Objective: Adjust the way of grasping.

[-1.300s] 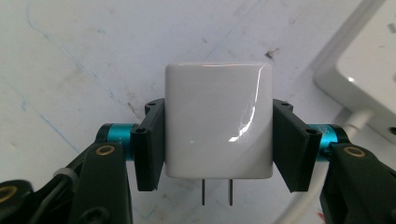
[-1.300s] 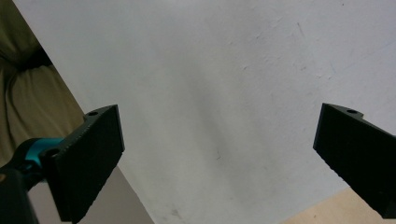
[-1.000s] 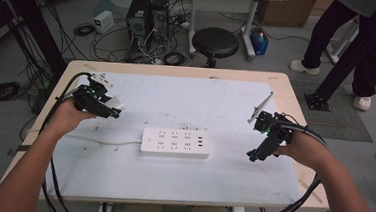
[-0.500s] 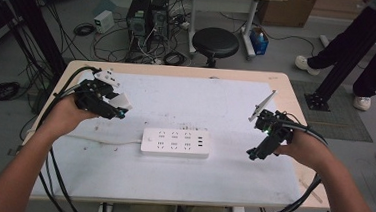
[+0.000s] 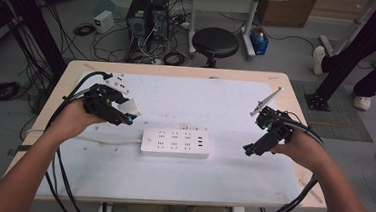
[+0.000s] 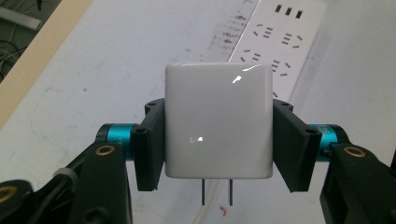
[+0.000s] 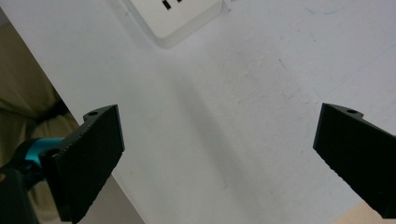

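Observation:
A white square plug adapter [image 6: 218,120] with two metal prongs is clamped between the jaws of my left gripper [image 6: 218,140]. From above, the left gripper [image 5: 120,112] hovers left of a white power strip [image 5: 175,142] with the adapter [image 5: 130,106] at its tip. The power strip [image 6: 279,39] lies flat on the white table top, ahead of the adapter. My right gripper [image 5: 254,146] sits at the right of the strip, jaws wide apart and empty [image 7: 219,154]. A corner of the strip [image 7: 175,16] lies beyond them.
The strip's white cable [image 5: 93,140] runs left under the left hand. A thin grey stick [image 5: 266,102] leans at the table's far right. The table's wooden rim [image 5: 178,71] frames the white sheet. A black stool [image 5: 215,42], computers and floor cables lie beyond.
My left gripper has carried the adapter right and nearer, toward the power strip's left end. The right gripper has barely shifted.

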A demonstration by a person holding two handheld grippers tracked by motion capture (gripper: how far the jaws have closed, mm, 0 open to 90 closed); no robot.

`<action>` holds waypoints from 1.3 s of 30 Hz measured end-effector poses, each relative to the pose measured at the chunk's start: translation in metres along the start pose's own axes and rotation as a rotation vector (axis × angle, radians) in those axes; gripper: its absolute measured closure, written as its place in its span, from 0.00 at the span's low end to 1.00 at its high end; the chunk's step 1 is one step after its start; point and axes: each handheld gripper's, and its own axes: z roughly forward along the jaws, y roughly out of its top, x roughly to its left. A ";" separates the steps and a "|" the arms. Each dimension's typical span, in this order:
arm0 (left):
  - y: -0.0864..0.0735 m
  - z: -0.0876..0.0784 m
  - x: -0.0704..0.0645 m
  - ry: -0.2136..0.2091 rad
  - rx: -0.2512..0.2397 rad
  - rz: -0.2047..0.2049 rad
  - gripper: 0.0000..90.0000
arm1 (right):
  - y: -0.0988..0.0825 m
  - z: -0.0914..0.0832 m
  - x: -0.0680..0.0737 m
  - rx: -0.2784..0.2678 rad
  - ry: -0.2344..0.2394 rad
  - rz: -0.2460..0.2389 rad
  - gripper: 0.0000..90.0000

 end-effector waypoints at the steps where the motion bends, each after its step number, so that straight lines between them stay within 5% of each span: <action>1: 0.000 0.001 -0.001 -0.007 -0.006 0.003 0.47 | 0.000 -0.001 0.000 -0.012 0.006 0.010 0.01; 7: 0.004 0.009 -0.009 -0.043 -0.030 0.043 0.47 | 0.000 0.002 0.004 -0.091 0.072 0.099 0.01; 16: 0.014 0.023 -0.031 -0.104 -0.085 0.138 0.47 | 0.003 0.015 0.013 -0.235 0.252 0.240 0.01; 23: 0.021 0.033 -0.042 -0.141 -0.106 0.166 0.47 | 0.010 0.021 0.020 -0.310 0.375 0.346 0.01; 39: 0.036 0.053 -0.063 -0.186 -0.152 0.214 0.47 | 0.013 0.034 0.019 -0.347 0.510 0.536 0.02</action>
